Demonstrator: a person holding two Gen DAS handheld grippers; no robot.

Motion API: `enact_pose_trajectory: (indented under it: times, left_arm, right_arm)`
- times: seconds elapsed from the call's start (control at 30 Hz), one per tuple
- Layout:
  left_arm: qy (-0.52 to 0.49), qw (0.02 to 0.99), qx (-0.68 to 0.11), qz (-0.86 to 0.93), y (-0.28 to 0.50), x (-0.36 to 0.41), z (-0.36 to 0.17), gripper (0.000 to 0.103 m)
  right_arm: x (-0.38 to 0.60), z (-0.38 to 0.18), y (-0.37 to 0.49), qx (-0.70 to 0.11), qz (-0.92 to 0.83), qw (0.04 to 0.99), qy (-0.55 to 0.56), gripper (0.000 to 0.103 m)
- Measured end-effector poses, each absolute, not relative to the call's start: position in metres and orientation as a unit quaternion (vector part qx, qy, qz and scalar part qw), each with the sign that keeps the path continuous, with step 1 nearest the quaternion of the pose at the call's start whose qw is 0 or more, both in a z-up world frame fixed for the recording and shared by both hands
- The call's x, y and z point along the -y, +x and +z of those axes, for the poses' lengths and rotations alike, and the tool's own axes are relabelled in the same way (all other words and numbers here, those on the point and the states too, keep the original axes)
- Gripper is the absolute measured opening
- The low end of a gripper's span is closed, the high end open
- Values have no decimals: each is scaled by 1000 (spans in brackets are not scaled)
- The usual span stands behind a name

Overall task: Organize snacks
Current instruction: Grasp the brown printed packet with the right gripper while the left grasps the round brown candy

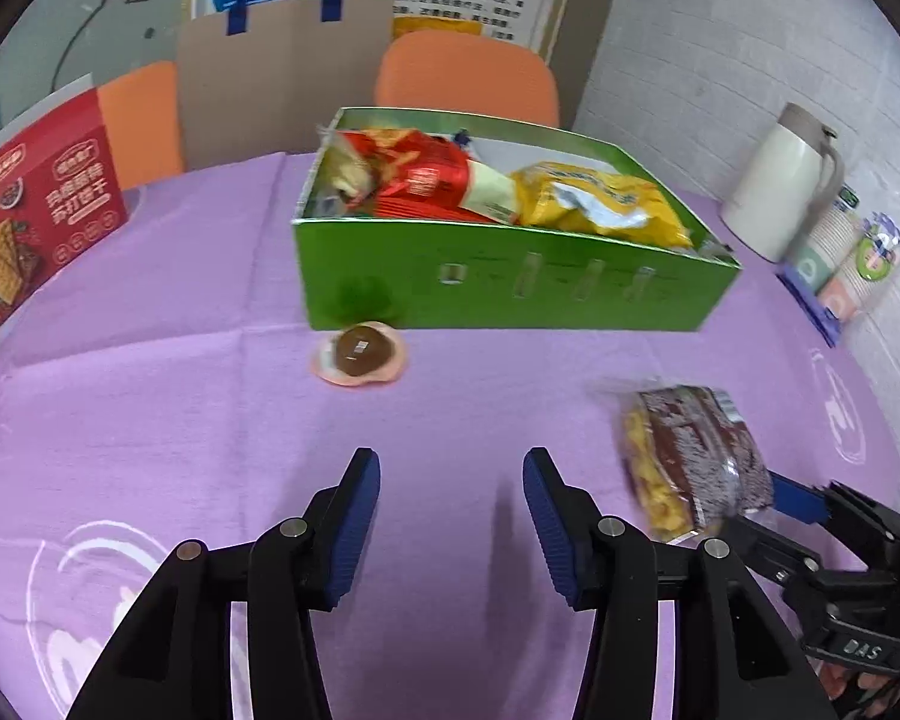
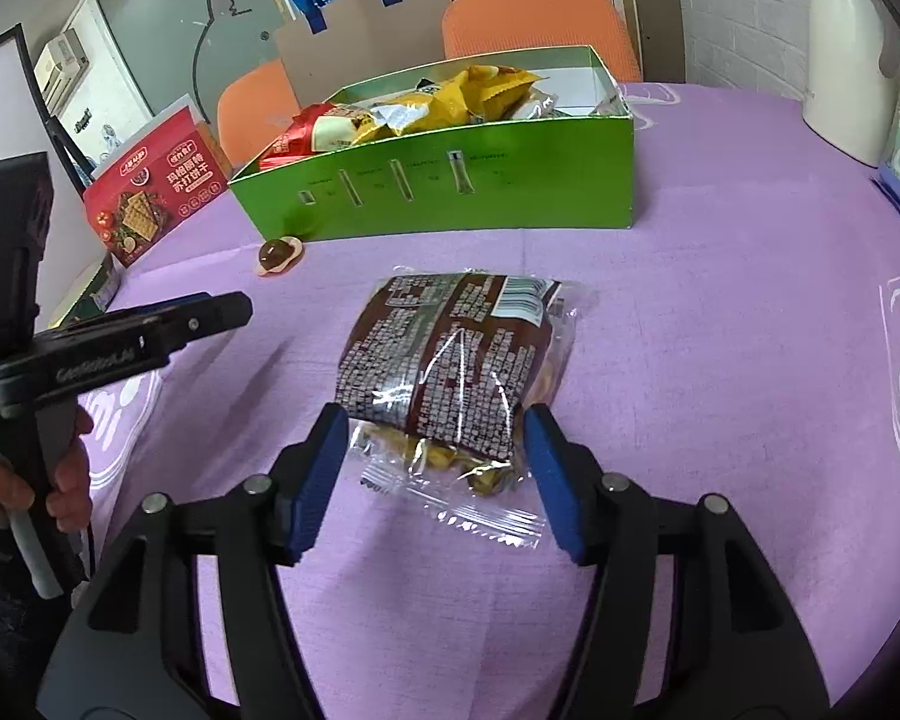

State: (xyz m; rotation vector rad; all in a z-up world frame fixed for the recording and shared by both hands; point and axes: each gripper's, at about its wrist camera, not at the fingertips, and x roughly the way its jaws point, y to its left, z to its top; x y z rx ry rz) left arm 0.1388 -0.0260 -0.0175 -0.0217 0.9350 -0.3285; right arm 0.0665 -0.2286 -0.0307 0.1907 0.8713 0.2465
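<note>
A green open box (image 1: 510, 282) (image 2: 450, 192) stands at the back of the purple table, holding red and yellow snack bags (image 1: 594, 204). A small round brown snack in a pink wrapper (image 1: 360, 354) (image 2: 277, 254) lies by the box's front left corner. A brown printed snack packet (image 1: 690, 456) (image 2: 450, 360) lies on the cloth. My right gripper (image 2: 435, 423) (image 1: 804, 498) is open, its blue pads on either side of the packet's near end. My left gripper (image 1: 450, 468) (image 2: 228, 306) hovers open over bare cloth, left of the packet, with nothing in it.
A red cracker box (image 1: 36, 210) (image 2: 150, 210) stands at the left. A white jug (image 1: 780, 192) (image 2: 846, 60) and stacked paper cups (image 1: 852, 252) sit at the right edge. Orange chairs (image 1: 468, 78) and a cardboard bag (image 1: 282, 78) are behind the table. A hand (image 2: 66, 480) holds the left gripper.
</note>
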Motion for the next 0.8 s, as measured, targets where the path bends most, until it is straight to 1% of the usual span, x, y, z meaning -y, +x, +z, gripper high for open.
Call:
enact_pose_trajectory:
  times: [0.03,0.13,0.37,0.53,0.57,0.6,0.63,0.67,0.73,0.8]
  left_arm:
    - [-16,881,-450,-149,144,17,-19,51]
    - [-5,881,-452,-140,158,6,-26,51]
    - [-3,877,-455,-156,199,14,-30,51]
    - [-1,873,-462,-155,222,17,-39,50]
    - [5,873,-462,-156,224,19,-40,50]
    - [14,874,-460,-156,223,21,-40,45]
    - [22,875,-458,-156,223,23,-41,38]
    - [24,875,-457,-162,223,22,-41,38]
    - [21,873,-458,-167,220,24,-39,37]
    - [26,874,-455,-171,212,26,-38,36]
  right_arm:
    - [226,-30,67,-418,119,896,86,68]
    - [220,-29,72,-415,123,898,79,69]
    - [214,-37,90,-429,125,890,90,70]
    - [211,-43,96,-429,129,890,83,74]
    - [210,-44,96,-426,128,892,78,72]
    - [209,-44,95,-423,127,894,71,68]
    - [209,-44,95,-421,127,895,73,59]
    - [211,-44,94,-419,132,895,80,54]
    - [212,-44,92,-417,132,895,84,49]
    - [212,-43,90,-416,131,896,85,48]
